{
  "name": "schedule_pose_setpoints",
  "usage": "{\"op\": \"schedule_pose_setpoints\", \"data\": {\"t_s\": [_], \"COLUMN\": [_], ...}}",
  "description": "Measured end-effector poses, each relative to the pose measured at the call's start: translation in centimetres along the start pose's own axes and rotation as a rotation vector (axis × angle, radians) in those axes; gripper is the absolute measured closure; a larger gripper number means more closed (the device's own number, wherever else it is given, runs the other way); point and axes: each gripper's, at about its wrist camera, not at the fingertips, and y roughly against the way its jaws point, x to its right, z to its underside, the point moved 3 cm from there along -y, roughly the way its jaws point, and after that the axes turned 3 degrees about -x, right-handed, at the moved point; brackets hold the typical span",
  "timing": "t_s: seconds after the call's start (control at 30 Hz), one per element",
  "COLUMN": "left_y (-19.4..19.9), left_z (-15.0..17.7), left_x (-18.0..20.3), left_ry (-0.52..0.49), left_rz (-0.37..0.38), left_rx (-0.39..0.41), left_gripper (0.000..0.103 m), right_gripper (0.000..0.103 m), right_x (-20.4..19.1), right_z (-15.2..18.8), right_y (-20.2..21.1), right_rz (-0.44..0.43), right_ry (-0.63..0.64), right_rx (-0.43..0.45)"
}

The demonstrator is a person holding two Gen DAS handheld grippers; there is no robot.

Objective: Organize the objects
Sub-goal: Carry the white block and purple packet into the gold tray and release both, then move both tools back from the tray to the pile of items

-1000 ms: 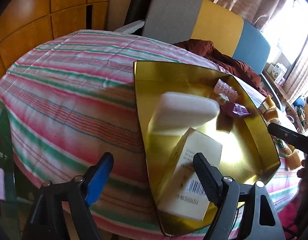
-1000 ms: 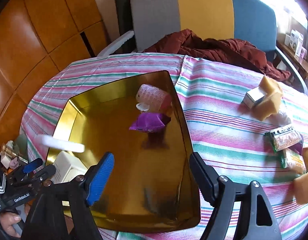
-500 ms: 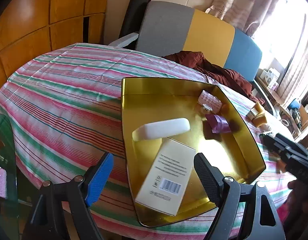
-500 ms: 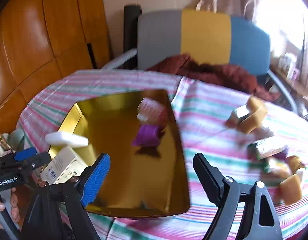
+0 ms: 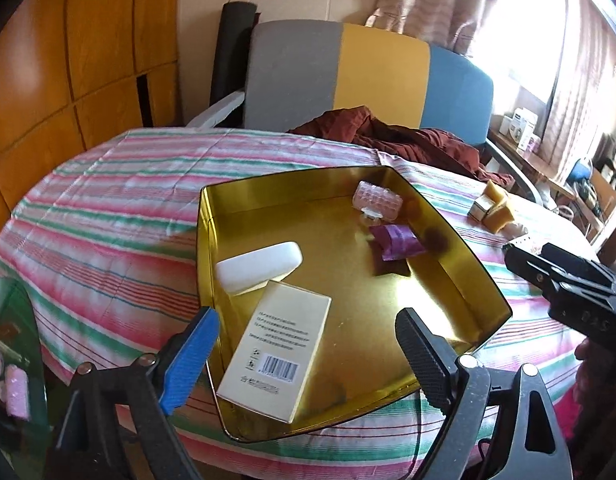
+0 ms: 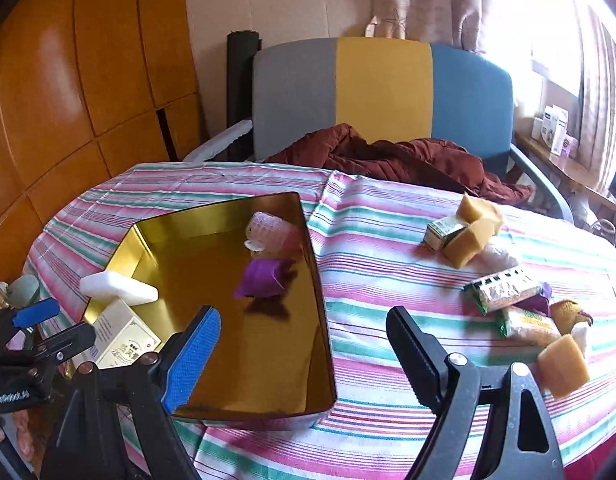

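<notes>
The gold tray (image 5: 460, 280) sits on the striped surface (image 6: 372, 264) and holds a cream box (image 5: 276, 348), a white case (image 5: 258, 266) and a purple packet (image 5: 396, 240); the left claw (image 5: 304, 356) has just been opening and is empty above the box; the right claw (image 6: 300, 344) is open too, holding nothing. The yellow sponges (image 6: 474, 230) and snack packets (image 6: 504, 290) lie loose beside the tray; they look light and soft, so I would pinch one gently across its flat sides.

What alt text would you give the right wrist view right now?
A gold tray on a striped tablecloth holds a purple packet, a clear pink case, a white bar and a cream box. Sponges and snack packets lie loose to its right. The right gripper hangs open, empty.
</notes>
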Motion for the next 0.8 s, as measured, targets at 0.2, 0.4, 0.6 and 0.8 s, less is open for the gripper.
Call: {"op": "schedule_pose_setpoints", "data": {"t_s": [0.2,0.4,0.6,0.8], "left_y": [0.6,0.4,0.0,-0.7], "left_z": [0.0,0.1,0.2,0.3], "left_x": [1.7,3.3,5.1,7.5], "left_ry": [-0.076,-0.117,-0.157,-0.219], "left_rz": [-0.013,0.012,0.048,0.104], "left_rx": [0.034,0.026,0.013,-0.020], "left_gripper": [0.008,0.008,0.008,0.008], "right_gripper": [0.016,0.015,0.001,0.001], "right_x": [1.9,3.5,7.1,13.7], "right_z": [0.6,0.7,0.9,1.3], "right_y": [-0.7,0.1,0.7,2.5], "right_rz": [-0.058,-0.058,0.009,0.092], "right_ry": [-0.097,-0.119,-0.179,-0.288], "right_rx": [-0.050,-0.013,-0.028,-0.033]}}
